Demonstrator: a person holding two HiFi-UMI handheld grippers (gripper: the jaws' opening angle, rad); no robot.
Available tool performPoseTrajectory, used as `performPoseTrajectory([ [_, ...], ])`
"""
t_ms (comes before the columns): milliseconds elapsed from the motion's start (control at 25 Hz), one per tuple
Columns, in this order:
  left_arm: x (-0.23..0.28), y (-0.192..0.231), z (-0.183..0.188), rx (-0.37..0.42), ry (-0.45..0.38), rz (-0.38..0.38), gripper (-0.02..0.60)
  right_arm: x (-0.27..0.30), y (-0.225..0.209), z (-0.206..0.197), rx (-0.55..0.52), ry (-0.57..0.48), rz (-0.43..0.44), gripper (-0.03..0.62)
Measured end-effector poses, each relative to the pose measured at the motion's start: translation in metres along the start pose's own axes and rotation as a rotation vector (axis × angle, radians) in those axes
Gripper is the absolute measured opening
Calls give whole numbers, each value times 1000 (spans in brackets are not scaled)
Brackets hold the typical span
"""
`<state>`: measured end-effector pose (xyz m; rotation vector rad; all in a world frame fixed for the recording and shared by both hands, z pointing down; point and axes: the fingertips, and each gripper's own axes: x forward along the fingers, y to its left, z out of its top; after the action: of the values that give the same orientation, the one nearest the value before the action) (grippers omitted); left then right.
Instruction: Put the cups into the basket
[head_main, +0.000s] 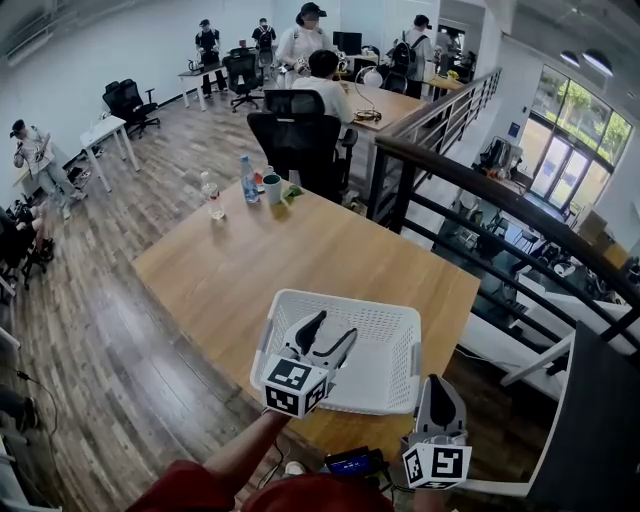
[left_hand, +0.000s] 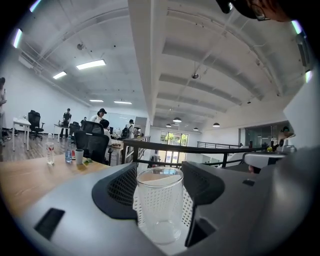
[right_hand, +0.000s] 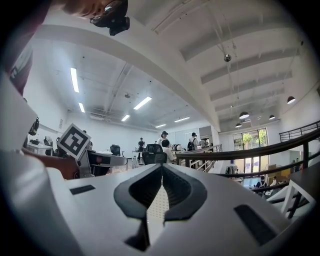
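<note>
One clear plastic cup (left_hand: 160, 210) stands clamped in your left gripper (left_hand: 159, 180) over the white perforated basket (head_main: 345, 294) — lower it level, then release. Your right gripper (right_hand: 161, 172) is closed, empty.

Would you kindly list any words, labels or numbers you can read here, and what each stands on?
None can be read.
Bottle labels: too small.
Device screen: blurred.
Cubes on left gripper and right gripper: square patterns, no letters.
The clear cup: no print.
</note>
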<state>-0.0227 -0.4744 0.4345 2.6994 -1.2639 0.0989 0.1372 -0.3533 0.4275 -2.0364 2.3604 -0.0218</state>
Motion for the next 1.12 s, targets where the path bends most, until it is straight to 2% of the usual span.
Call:
performPoseTrajectory([
  [280,19,-8,-14,14,72,-56,284,0,-6,-2,-5,-3,-5,12],
  [1120,66,-24,-61,78,260,-160,284,1,-21,-16,4,25,-28,12],
])
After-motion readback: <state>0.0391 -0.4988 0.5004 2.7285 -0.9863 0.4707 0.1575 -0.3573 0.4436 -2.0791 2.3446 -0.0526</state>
